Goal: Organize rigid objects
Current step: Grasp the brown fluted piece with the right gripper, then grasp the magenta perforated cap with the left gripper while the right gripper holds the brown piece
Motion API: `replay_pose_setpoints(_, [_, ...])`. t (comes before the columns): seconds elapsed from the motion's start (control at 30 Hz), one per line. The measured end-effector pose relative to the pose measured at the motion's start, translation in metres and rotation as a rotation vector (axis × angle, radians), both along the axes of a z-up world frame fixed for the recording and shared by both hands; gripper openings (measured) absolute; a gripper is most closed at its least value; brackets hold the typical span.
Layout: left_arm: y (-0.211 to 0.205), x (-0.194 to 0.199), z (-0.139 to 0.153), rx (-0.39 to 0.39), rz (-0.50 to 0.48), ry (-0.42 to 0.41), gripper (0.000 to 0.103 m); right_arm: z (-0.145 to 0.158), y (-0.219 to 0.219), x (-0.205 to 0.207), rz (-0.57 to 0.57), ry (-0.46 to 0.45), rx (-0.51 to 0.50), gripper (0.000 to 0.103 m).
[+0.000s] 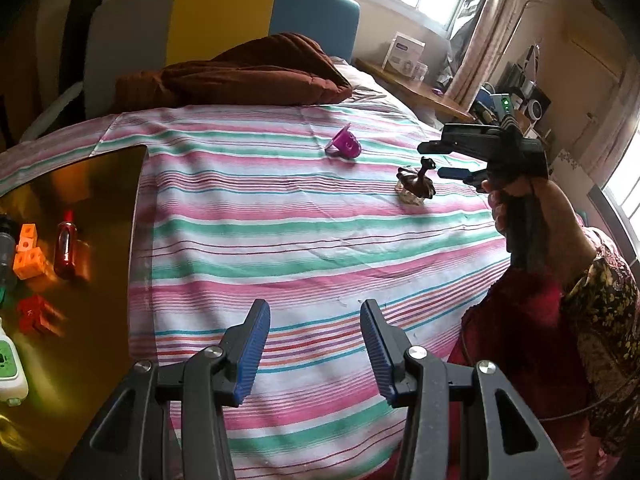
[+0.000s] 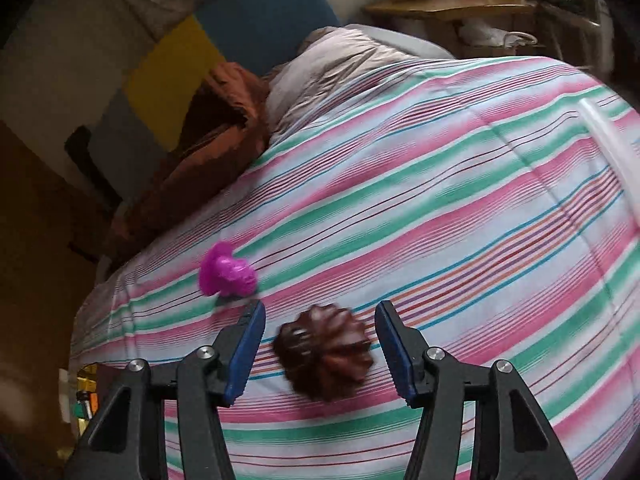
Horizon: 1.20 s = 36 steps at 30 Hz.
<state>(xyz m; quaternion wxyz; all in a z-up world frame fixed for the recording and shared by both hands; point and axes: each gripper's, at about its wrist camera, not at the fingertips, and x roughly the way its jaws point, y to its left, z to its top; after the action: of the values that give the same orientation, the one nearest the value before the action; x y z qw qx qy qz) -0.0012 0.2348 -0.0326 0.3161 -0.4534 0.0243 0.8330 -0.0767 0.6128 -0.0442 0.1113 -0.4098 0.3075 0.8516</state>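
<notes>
A dark brown ridged ornament point(image 1: 416, 184) stands on the striped bed cover point(image 1: 304, 232). In the right wrist view the ornament point(image 2: 326, 356) lies between the open jaws of my right gripper point(image 2: 320, 312), not touched. That gripper shows in the left wrist view point(image 1: 434, 160), open, hovering over the ornament. A purple plastic toy point(image 1: 343, 145) lies farther back; it also shows in the right wrist view point(image 2: 228, 274). My left gripper point(image 1: 314, 312) is open and empty above the cover.
A yellow-brown tray or board point(image 1: 92, 216) at the left holds orange blocks point(image 1: 27, 254), a red bottle point(image 1: 67, 248), a red block point(image 1: 38, 314) and a white-green device point(image 1: 10, 368). A brown quilt point(image 1: 240, 76) lies at the headboard. A wooden shelf point(image 1: 416, 88) stands right.
</notes>
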Motion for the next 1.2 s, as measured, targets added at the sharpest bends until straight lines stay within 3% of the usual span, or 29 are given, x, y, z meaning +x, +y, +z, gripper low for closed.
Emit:
replay_pose_setpoints(0.13, [0.006, -0.004, 0.003, 0.001, -0.009, 0.004, 0.047, -0.003, -0.007, -0.005, 0.047, 0.000, -0.030, 0.055])
replay_pose_setpoints(0.23, [0.010, -0.006, 0.008, 0.006, -0.015, 0.014, 0.047, 0.004, -0.023, -0.010, 0.099, -0.020, 0.047, 0.053])
replay_pose_setpoints(0.43, [0.028, -0.018, 0.014, 0.005, -0.029, 0.017, 0.047, -0.001, -0.032, -0.019, 0.128, -0.053, 0.170, 0.024])
replay_pose_setpoints(0.73, [0.075, -0.046, 0.021, -0.012, -0.041, 0.032, 0.047, 0.007, -0.024, -0.016, 0.069, -0.036, 0.188, 0.024])
replay_pose_setpoints(0.83, [0.105, -0.067, 0.018, -0.047, -0.058, 0.054, 0.047, -0.001, -0.018, -0.016, 0.048, -0.079, 0.147, 0.024])
replay_pose_setpoints(1.07, [0.179, -0.127, -0.001, -0.176, -0.103, 0.119, 0.047, -0.002, -0.011, -0.015, 0.034, -0.083, 0.104, 0.024])
replay_pose_setpoints(1.2, [0.204, -0.161, -0.006, -0.190, -0.094, 0.151, 0.047, -0.003, -0.007, -0.015, 0.024, -0.079, 0.080, 0.024])
